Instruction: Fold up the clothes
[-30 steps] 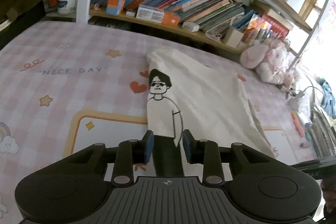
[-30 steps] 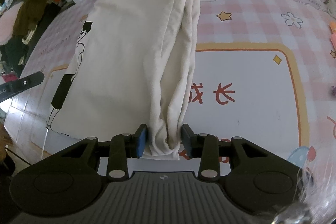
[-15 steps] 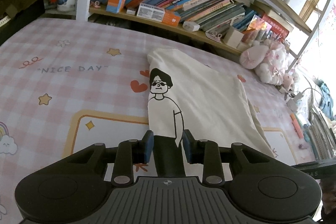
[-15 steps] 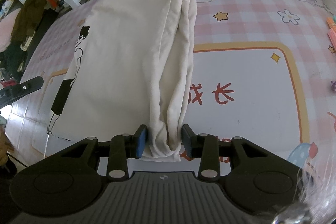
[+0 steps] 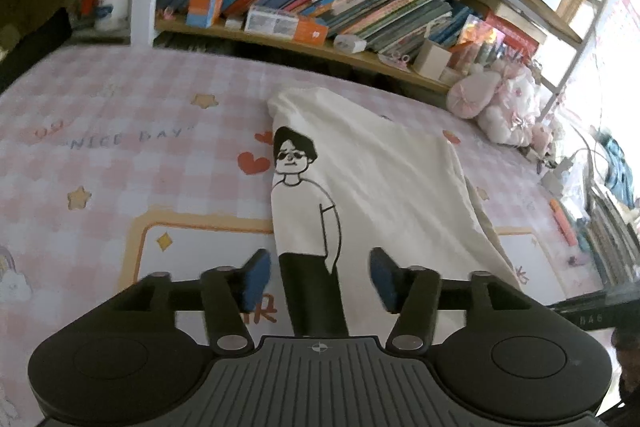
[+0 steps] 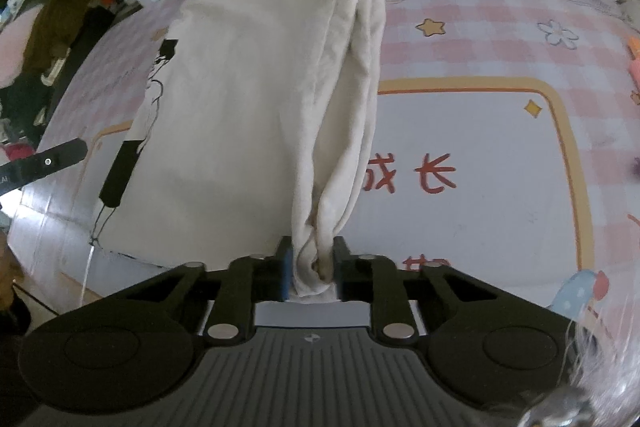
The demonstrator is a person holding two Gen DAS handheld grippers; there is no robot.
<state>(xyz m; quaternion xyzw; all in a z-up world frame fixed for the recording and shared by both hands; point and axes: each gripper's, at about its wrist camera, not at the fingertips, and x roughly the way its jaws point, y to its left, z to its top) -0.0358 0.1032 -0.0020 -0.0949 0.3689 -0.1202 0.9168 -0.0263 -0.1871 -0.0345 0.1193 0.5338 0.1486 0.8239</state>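
A cream T-shirt (image 5: pixel 384 183) printed with a cartoon man in sunglasses lies folded lengthwise on the pink checked bed cover (image 5: pixel 120 163). My left gripper (image 5: pixel 318 277) stands open at the shirt's near edge, its blue pads either side of the printed black trousers without touching the cloth. In the right wrist view the same cream T-shirt (image 6: pixel 248 99) shows its bunched right edge running toward me. My right gripper (image 6: pixel 310 265) is shut on that bunched roll of cloth at the near end.
A bookshelf (image 5: pixel 320 7) full of books and boxes runs along the far side of the bed. Pink plush toys (image 5: pixel 504 103) sit at the far right. The left gripper's tip (image 6: pixel 44 161) shows at the left of the right wrist view, over the floor (image 6: pixel 44 227).
My left gripper has opened wide and let go of the shirt's printed edge, which it pinched in the earlier frames. My right gripper stays shut on the bunched edge.
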